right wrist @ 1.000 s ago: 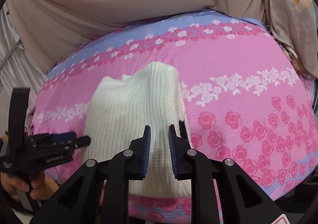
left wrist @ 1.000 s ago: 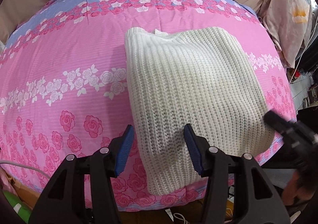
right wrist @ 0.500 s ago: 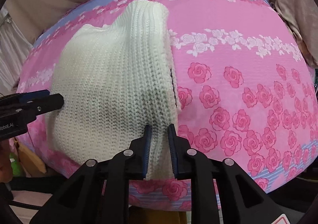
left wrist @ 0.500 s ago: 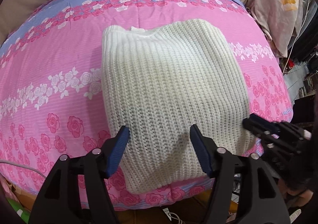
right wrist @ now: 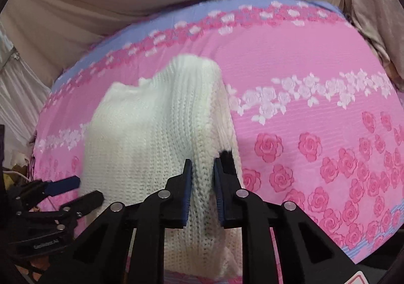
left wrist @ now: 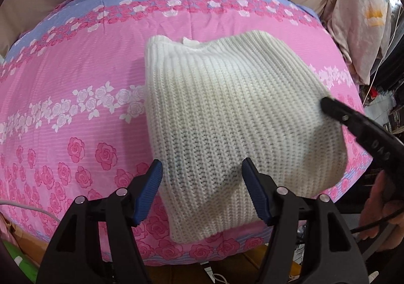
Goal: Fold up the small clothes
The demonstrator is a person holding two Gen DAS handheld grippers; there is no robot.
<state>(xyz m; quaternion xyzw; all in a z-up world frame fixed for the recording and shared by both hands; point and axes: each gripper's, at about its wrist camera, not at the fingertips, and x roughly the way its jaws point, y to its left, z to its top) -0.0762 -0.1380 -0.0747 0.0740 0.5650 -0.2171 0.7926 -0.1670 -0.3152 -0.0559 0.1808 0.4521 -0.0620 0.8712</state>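
— what do i see of my left gripper point(left wrist: 200, 178)?
— black plastic arms, ribbed blue pads, round silver screws at the joints.
— and my right gripper point(right wrist: 203, 176)?
— same black frame, blue pads, silver screws; small white lettering on the left one's body.
— skin?
— a bare right hand point(left wrist: 378, 203), black cable beside it.

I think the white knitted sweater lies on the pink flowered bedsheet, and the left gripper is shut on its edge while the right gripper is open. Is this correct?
Not quite: the sides are swapped. The right gripper is shut on a fold of the white knitted sweater, as the right wrist view shows. The left gripper is open, as the left wrist view shows. The sweater does lie on the pink flowered bedsheet.
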